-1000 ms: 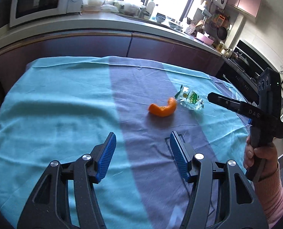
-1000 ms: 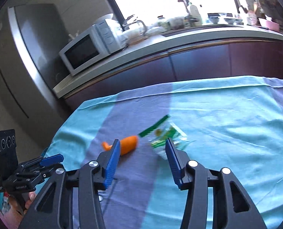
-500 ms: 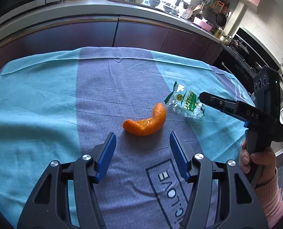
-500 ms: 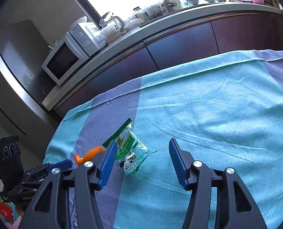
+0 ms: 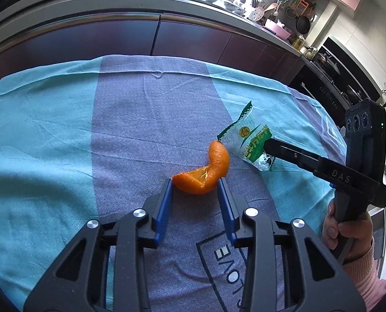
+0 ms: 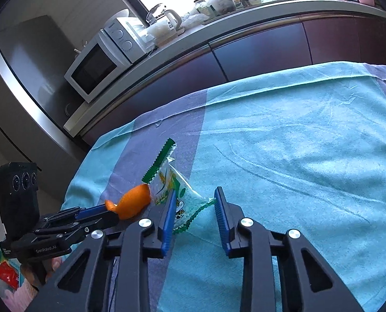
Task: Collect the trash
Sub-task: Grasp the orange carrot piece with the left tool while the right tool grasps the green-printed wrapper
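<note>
Kitchen cabinets and a long worktop with a microwave (image 6: 99, 62) and a kettle (image 6: 164, 23) run behind your surface (image 5: 50, 135), which is draped in a teal and grey-purple cloth. Near the middle of the grey band, toward the right side of the surface, lies an orange peel (image 5: 206, 171), and touching its far tip is a green-and-white snack wrapper (image 5: 247, 137).

Your left hand-held gripper (image 5: 195, 184) points down at the peel, and its jaws are closing with the near end of the peel between the blue pads (image 5: 164, 208); the pads sit right at the peel's edges, not clearly pressing yet.

Your right hand-held gripper (image 6: 195, 197) is closing over the near end of the wrapper. Its left pad (image 6: 169, 215) lies against the wrapper, while the right pad stands just clear of it. Your right hand (image 5: 346, 231), in a pink sleeve, holds that gripper's handle at the right edge of the surface.
</note>
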### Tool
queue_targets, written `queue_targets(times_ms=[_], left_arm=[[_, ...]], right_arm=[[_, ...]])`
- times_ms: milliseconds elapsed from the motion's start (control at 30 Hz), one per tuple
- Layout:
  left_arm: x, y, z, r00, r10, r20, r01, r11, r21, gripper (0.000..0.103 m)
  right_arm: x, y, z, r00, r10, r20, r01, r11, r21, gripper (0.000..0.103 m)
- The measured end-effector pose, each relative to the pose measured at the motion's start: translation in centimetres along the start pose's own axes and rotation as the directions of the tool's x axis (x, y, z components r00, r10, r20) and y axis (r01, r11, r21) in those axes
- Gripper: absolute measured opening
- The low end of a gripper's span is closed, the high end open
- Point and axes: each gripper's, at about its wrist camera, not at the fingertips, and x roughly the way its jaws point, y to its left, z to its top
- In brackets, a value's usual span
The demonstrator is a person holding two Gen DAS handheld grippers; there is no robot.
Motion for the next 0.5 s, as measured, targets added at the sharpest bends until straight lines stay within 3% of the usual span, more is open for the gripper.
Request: queue_targets(times_ms=[500], left_arm=[[-3.5,-0.8,-1.8,0.996,0.036,0.082,-0.040,0.998,0.048,0.025]], right_arm=[[-1.2,0.9,-0.4,0.999,0.029,0.029,-0.028,0.999,-0.032,0.023]])
